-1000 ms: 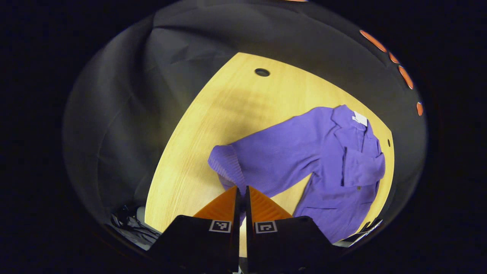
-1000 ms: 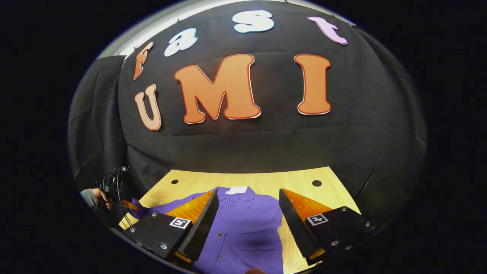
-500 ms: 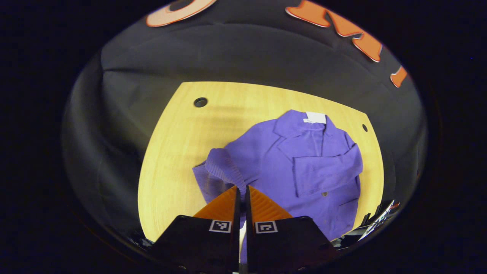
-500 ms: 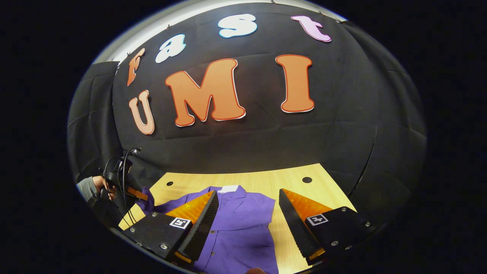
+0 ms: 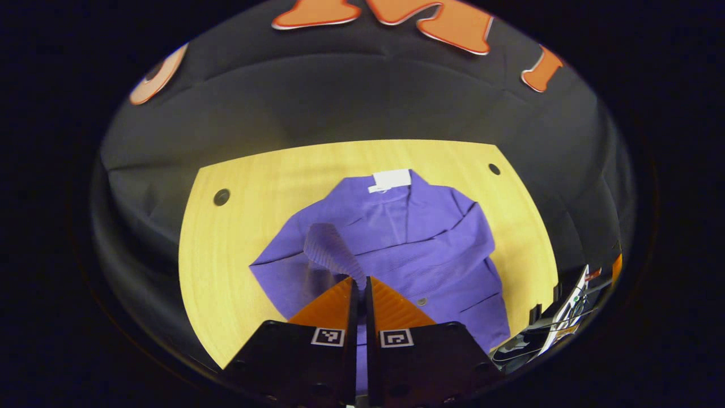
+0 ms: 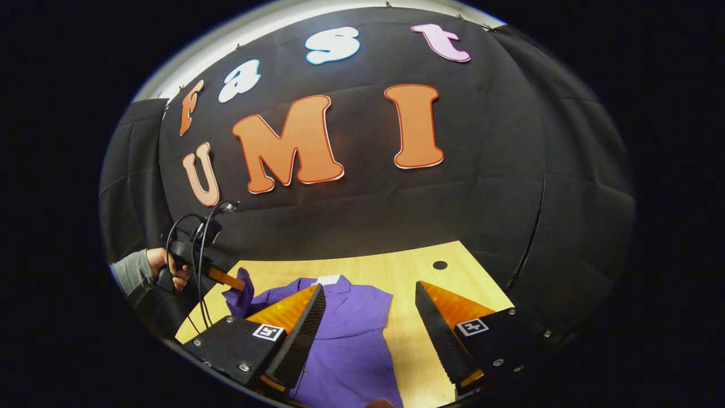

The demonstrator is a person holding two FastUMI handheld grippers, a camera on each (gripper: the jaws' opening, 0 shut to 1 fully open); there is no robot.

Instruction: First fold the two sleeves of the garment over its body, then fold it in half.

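In the left gripper view the purple garment [image 5: 396, 243] lies at the middle of the frame on the wooden table [image 5: 226, 255]. The left gripper [image 5: 359, 283], at lower centre, is clenched on its ribbed sleeve cuff [image 5: 331, 252] and holds it raised above the chest, apparently so the sleeve can be laid across the body. In the right gripper view the right gripper [image 6: 368, 317] hangs released at the bottom of the frame, above the garment's edge, gripping nothing, while at the left a hand [image 6: 170, 269] holds the other gripper level, pointing inward over the table.

Ribbed knit cloth garment [image 5: 408, 243] (matt), smooth pale wood-grain table [image 5: 255, 187], matt black cloth wall [image 5: 340, 102]
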